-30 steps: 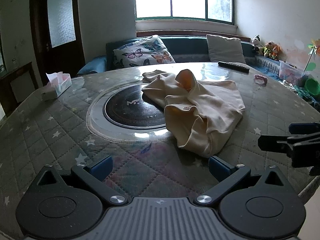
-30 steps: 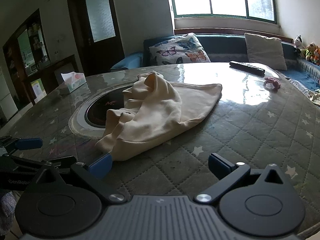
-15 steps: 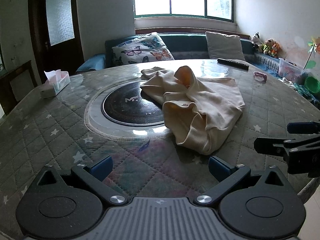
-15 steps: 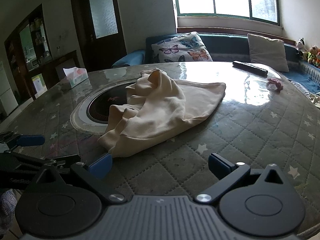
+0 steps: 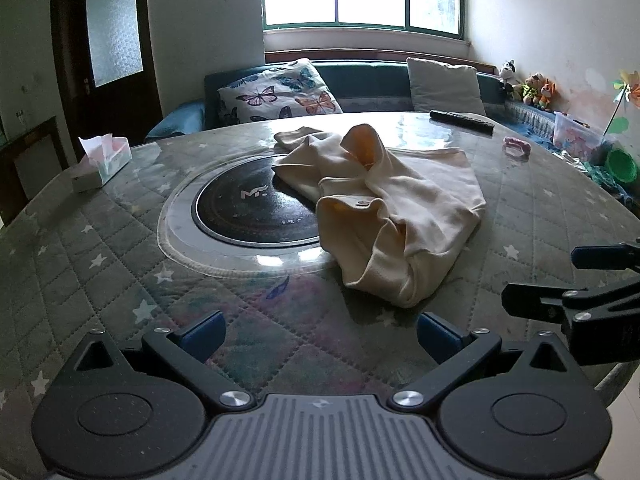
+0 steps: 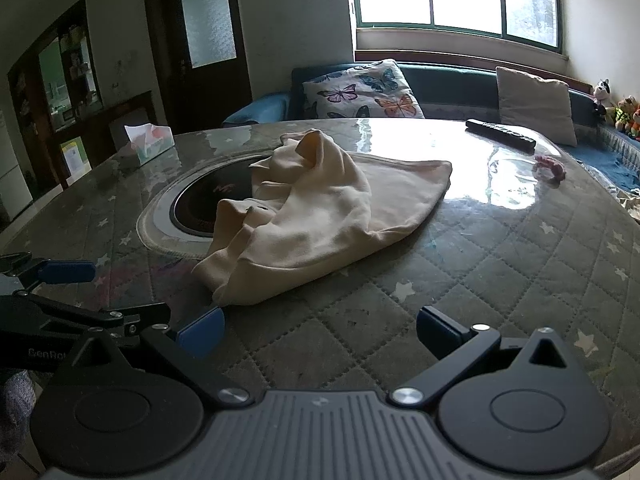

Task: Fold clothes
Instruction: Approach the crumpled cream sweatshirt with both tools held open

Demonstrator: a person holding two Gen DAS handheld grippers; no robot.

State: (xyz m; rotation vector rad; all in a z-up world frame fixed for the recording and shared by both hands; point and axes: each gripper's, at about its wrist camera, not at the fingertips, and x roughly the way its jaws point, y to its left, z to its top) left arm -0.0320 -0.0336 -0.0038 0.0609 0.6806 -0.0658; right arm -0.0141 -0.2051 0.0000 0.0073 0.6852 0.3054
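Both views have crept a little closer to the cloth over the last second, and the garment itself lies as it lay, so I read the shift as mine alone. My left gripper (image 5: 318, 330) has its jaws wide and empty, and so does my right gripper (image 6: 318, 326); neither touches anything.

The cream garment (image 5: 394, 208) sits crumpled on the bench (image 5: 100, 248), partly over the dark round hob (image 5: 244, 210) set into its middle. Its long axis runs from the bunched near hem, close to me, away toward the flatter far edge by the window side.

From the left jaws the near hem lies ahead and to the right; from the right jaws the same hem (image 6: 224, 280) lies ahead and to the left, just beyond the left blue pad. So the heap sits between the two hands, and I judge the right one slightly nearer that hem. I would take the first pinch there.
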